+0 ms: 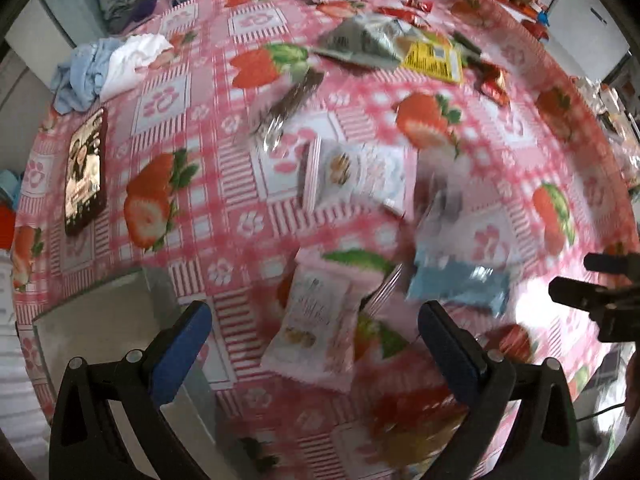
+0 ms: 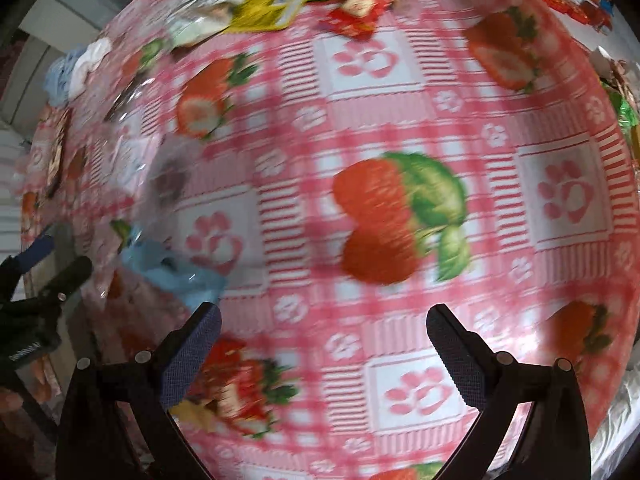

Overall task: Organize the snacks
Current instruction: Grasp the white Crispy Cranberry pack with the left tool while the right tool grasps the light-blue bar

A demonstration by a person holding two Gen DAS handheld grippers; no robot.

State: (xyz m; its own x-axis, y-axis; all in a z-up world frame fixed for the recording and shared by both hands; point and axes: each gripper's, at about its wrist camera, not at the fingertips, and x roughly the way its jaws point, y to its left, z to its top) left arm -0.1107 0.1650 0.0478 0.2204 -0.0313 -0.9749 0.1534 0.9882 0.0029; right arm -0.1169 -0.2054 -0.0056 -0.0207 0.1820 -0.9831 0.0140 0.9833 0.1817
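Snack packets lie scattered on a pink strawberry tablecloth (image 1: 188, 92). My left gripper (image 1: 314, 320) is open just above a white cookie packet (image 1: 316, 320) that lies between its blue pads. A light blue packet (image 1: 456, 280) lies to the right of it, a second white packet (image 1: 360, 172) farther off. A grey bag (image 1: 360, 40), a yellow packet (image 1: 434, 58) and red candies (image 1: 494, 82) lie at the far side. My right gripper (image 2: 324, 320) is open over bare cloth (image 2: 400, 92), holding nothing. The blue packet (image 2: 172, 268) is to its left. Both views are motion-blurred.
A phone (image 1: 86, 168) lies at the left, crumpled white and blue cloth (image 1: 108, 68) beyond it. A grey box (image 1: 104, 320) stands at the near left beside my left gripper. My right gripper's fingers show at the right edge (image 1: 600, 292). More wrappers (image 2: 620, 100) sit at the far right.
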